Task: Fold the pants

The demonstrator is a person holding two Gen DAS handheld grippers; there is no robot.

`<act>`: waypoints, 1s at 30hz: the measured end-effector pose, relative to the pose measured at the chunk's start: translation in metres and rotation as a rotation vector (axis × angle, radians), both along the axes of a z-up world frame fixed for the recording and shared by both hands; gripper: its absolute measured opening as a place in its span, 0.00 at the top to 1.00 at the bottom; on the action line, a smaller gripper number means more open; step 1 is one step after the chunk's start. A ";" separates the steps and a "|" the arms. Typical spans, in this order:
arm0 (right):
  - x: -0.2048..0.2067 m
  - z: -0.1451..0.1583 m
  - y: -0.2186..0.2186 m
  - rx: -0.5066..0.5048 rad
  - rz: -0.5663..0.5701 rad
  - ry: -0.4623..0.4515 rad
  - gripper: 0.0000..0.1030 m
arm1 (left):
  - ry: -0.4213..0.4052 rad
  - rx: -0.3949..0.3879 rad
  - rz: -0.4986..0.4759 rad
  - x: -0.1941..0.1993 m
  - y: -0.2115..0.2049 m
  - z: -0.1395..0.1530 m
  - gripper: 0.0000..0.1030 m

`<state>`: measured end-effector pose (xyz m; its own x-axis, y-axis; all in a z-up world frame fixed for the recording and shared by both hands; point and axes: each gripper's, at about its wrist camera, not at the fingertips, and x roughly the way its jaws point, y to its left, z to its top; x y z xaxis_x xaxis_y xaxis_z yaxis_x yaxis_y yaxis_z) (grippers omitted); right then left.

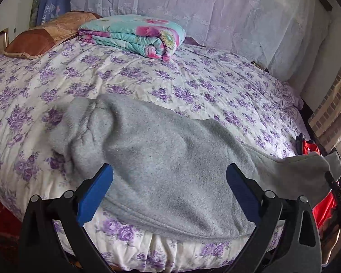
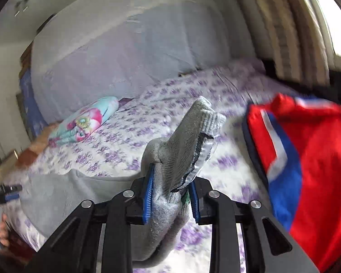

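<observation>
Grey fleece pants (image 1: 161,159) lie across the near part of the floral bed (image 1: 147,79). My left gripper (image 1: 169,182) is open, its blue pads either side of the pants near the bed's front edge, holding nothing. My right gripper (image 2: 170,195) is shut on the pants' ribbed end (image 2: 188,141), with a white label showing, and lifts it above the bed. In the left wrist view that lifted end (image 1: 307,170) and the right gripper (image 1: 336,182) show at far right. The left gripper (image 2: 6,193) shows at far left in the right wrist view.
A folded turquoise floral blanket (image 1: 134,36) and a brown pillow (image 1: 43,38) lie at the bed's head. A red and blue garment (image 2: 307,163) lies on the bed to the right. White netting (image 1: 193,11) hangs behind. A curtain (image 2: 291,34) is at right.
</observation>
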<state>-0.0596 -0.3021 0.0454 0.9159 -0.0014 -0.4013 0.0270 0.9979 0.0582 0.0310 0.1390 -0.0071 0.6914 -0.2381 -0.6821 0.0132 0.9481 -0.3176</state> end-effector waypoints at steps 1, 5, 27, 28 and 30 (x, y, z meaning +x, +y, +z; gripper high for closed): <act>0.006 0.010 0.030 -0.072 0.041 -0.006 0.73 | -0.007 -0.008 0.010 -0.002 0.005 0.002 0.06; 0.046 -0.010 0.156 -0.282 0.219 0.093 0.63 | -0.033 -0.027 0.052 -0.016 0.023 0.004 0.05; 0.059 -0.081 0.198 -0.483 0.503 0.338 0.50 | 0.052 -0.089 0.093 -0.027 0.055 -0.035 0.05; 0.059 -0.083 0.199 -0.496 0.510 0.337 0.50 | 0.052 -0.090 0.091 -0.028 0.056 -0.035 0.05; 0.060 -0.089 0.199 -0.527 0.517 0.359 0.48 | 0.047 -0.087 0.098 -0.031 0.060 -0.035 0.05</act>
